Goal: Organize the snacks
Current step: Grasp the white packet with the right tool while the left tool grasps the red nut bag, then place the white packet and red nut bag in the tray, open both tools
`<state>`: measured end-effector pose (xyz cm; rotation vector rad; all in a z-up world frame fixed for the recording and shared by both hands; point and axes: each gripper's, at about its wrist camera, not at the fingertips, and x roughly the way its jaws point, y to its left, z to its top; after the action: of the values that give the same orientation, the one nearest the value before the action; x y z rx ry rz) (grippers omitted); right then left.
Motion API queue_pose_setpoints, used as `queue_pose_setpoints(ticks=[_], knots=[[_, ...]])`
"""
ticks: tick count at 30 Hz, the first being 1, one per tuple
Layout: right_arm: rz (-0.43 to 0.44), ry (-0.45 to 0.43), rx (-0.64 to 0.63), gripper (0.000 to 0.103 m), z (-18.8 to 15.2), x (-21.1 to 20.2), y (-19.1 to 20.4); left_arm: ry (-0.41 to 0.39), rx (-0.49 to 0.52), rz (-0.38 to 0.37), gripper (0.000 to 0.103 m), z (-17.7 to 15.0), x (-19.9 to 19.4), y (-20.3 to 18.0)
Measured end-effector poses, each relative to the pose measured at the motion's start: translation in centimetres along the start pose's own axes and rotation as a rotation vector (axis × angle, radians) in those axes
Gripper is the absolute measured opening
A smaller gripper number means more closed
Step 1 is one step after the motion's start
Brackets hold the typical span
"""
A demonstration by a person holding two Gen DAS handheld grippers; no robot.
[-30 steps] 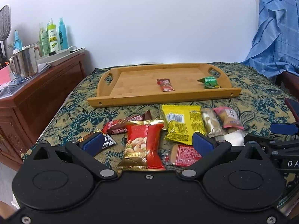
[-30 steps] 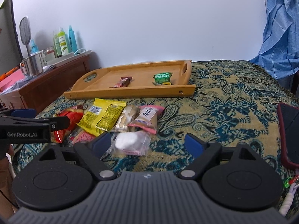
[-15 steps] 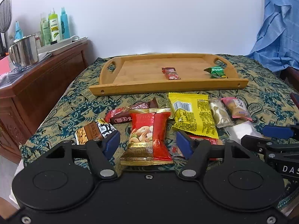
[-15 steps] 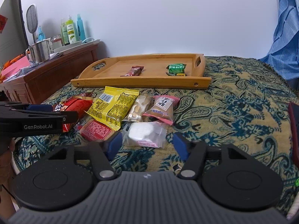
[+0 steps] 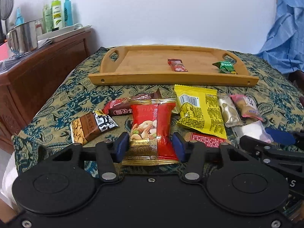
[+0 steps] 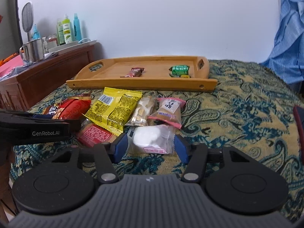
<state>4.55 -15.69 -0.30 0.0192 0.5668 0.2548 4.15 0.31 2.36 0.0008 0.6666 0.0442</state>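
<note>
My left gripper (image 5: 150, 148) has its blue pads against both sides of a red nut packet (image 5: 152, 127) lying on the patterned cloth. My right gripper (image 6: 150, 147) has its pads on either side of a white snack in a clear wrapper (image 6: 151, 138). Between them lie a yellow packet (image 5: 201, 108), a gold-wrapped snack (image 5: 229, 112), a pink-wrapped cake (image 5: 246, 107) and a flat red packet (image 5: 207, 139). A brown almond bar (image 5: 89, 127) and a dark red bar (image 5: 125, 107) lie left. The wooden tray (image 5: 171, 78) behind holds a red bar (image 5: 177, 65) and a green packet (image 5: 225, 66).
A wooden dresser (image 5: 38, 66) stands left of the bed with a metal mug (image 5: 22, 37) and spray bottles (image 5: 57, 13). Blue cloth (image 5: 288, 28) hangs at the right. A dark red phone (image 6: 299, 121) lies at the right edge.
Both grippers moved forward and lower and narrowed their jaws: the left around the red nut packet, the right around the white snack.
</note>
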Motion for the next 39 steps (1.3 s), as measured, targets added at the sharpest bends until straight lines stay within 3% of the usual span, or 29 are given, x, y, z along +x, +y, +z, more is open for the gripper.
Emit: queue_pose_setpoints(ticks=[2, 4, 14, 24, 32, 39], knots=[[-0.004, 0.015, 0.014, 0.046, 0.0, 0.2, -0.1, -0.001, -0.002, 0.004, 0.046, 0.0, -0.3, 0.0], [-0.023, 0.017, 0.005, 0.026, 0.0, 0.1, 0.1, -0.007, 0.003, -0.002, 0.046, 0.1, -0.8, -0.1], [-0.037, 0.014, 0.049, 0.020, 1.7, -2.3, -1.1, -0.093, 0.014, -0.017, 0.045, 2.4, -4.7, 0.2], [0.044, 0.052, 0.180, 0.018, 8.9, -3.0, -3.6, -0.148, -0.029, -0.017, 0.045, 7.4, -5.3, 1.9], [0.140, 0.015, 0.229, 0.018, 14.0, 2.7, -4.4, -0.138, -0.062, -0.015, 0.045, 11.9, -0.9, 2.2], [0.184, 0.131, 0.215, 0.018, 15.8, 8.4, -4.3, -0.077, -0.088, -0.010, 0.045, 14.4, 5.5, 1.8]])
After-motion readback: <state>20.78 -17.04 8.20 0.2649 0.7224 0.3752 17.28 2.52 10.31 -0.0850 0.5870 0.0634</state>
